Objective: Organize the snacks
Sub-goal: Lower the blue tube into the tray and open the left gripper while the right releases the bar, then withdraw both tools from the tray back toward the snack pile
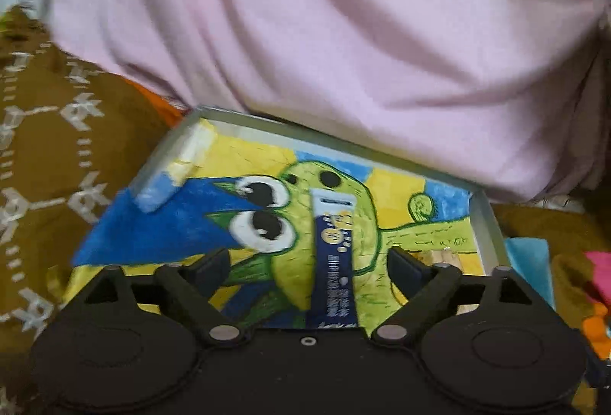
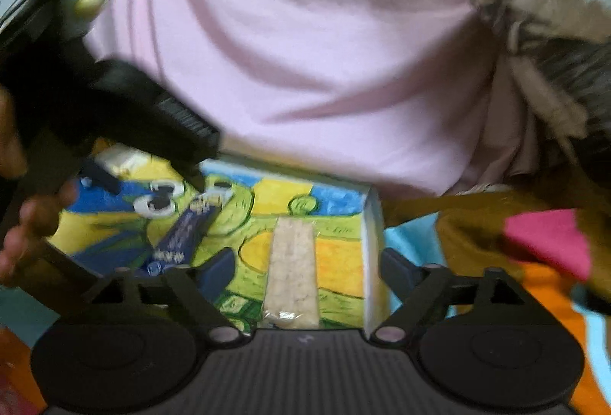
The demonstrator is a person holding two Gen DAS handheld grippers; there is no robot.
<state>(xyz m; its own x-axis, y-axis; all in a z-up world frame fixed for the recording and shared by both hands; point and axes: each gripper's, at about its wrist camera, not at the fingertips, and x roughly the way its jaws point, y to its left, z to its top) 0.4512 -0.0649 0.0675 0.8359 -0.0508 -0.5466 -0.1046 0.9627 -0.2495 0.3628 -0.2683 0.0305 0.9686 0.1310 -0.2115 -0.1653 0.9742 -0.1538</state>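
A shallow box (image 1: 487,224) with a bright cartoon drawing on its floor lies on a patterned cloth. A dark blue snack stick pack (image 1: 334,262) lies in it, between the fingers of my open left gripper (image 1: 305,266), which hangs just above it. In the right wrist view the same box (image 2: 376,224) holds the blue pack (image 2: 183,235) and a pale rice-cracker bar in clear wrap (image 2: 292,273). My open right gripper (image 2: 307,268) hovers over the bar. The left gripper's body (image 2: 114,109) shows at the left of that view.
Someone in a pink shirt (image 1: 324,25) sits right behind the box. A mustard patterned cloth (image 1: 46,155) lies to the left. Pink (image 2: 546,239), orange and light blue items lie to the right of the box.
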